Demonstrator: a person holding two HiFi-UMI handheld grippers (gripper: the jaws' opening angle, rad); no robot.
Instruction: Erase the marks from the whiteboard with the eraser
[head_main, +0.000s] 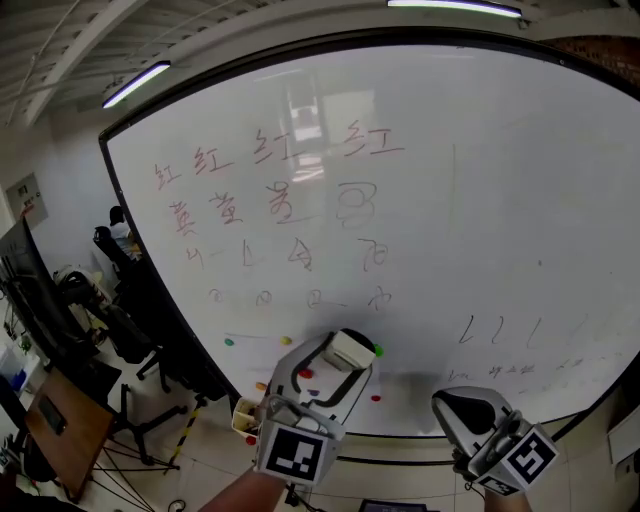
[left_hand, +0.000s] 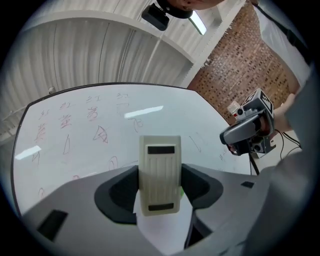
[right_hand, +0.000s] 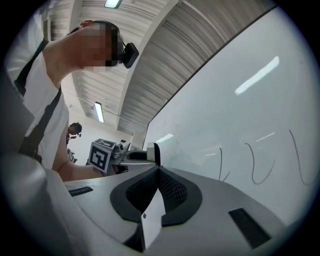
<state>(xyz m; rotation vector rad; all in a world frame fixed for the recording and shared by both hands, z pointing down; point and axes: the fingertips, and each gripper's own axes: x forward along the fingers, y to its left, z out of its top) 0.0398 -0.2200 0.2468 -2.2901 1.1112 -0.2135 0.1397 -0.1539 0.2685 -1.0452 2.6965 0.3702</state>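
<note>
Near the whiteboard, left tongs clamp eraser

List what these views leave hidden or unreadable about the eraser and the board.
- Eraser, left gripper view: only its ribbed back shows; the wiping face is hidden.
- Contact with the whiteboard, head view: cannot tell; the eraser and left gripper cover the gap.
- Red marks, head view: too faint and small to read.

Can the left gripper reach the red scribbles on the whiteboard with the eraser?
Probably yes. The left gripper holds the cream ribbed plastic eraser below the red marks on the glossy whiteboard, with nothing between them.
</note>
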